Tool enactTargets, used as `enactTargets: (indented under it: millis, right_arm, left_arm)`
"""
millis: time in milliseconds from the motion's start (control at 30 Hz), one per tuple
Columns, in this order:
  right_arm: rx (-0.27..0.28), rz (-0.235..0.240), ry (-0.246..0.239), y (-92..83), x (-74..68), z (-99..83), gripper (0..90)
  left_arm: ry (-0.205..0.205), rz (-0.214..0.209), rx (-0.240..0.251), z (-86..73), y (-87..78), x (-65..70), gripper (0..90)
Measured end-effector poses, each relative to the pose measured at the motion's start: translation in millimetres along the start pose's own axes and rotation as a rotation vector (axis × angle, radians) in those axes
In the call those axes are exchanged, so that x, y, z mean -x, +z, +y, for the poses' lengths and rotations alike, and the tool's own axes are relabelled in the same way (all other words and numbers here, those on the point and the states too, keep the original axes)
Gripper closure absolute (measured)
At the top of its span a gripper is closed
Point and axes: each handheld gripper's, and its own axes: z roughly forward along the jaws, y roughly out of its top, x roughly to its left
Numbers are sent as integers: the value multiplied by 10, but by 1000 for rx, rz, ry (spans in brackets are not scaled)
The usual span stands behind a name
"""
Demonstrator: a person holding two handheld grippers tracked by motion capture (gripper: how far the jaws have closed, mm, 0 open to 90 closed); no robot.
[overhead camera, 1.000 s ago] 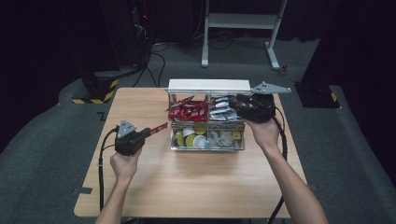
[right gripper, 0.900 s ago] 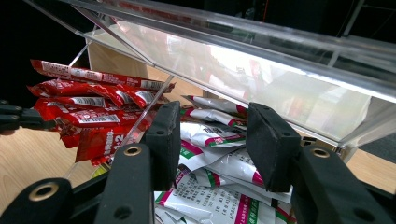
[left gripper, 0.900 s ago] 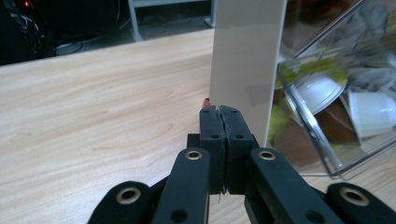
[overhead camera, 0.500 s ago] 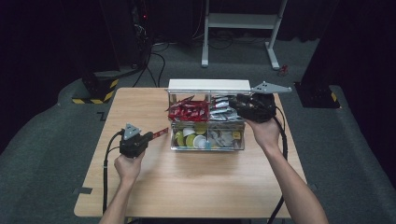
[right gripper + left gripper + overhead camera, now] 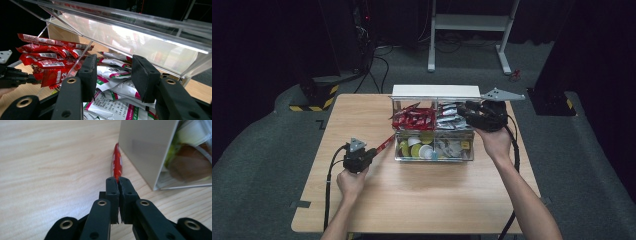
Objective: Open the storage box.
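the left gripper (image 5: 117, 182) is pinched tight on a slim glossy red sachet (image 5: 116, 165), its long axis pointing at the clear acrylic organiser box (image 5: 434, 150) on the pale wood-grain counter (image 5: 412, 195). the right gripper (image 5: 113, 75) hangs wide apart, holding nothing, above crinkly white sachets (image 5: 112, 72) in the box's back compartment.

Compartment box (image 5: 434, 150) centre of desk (image 5: 422, 195); sachets (image 5: 413, 118) in its upper-left cell, packets (image 5: 451, 120) upper-right, round pods (image 5: 418, 148) lower-left; loose sachet (image 5: 385, 143) left of box
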Motion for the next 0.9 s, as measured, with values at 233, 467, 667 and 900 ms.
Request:
enactTargets:
  millis: [233,467,667,900]
  right_arm:
    - [-2,-3,3,0,-6,4,560]
    - [-5,-5,1,0,-7,8,560]
    - [0,-3,4,1,-7,0,561]
    - [-4,-4,4,-7,-10,-1,560]
  left_arm:
    - [-2,7,-29,-40,45,-2,862]
    - [-12,-19,-60,-61,80,-23,843]
    - [-37,-42,-55,-88,54,-62,748]
    - [-64,-2,-16,-125,-82,-165,604]
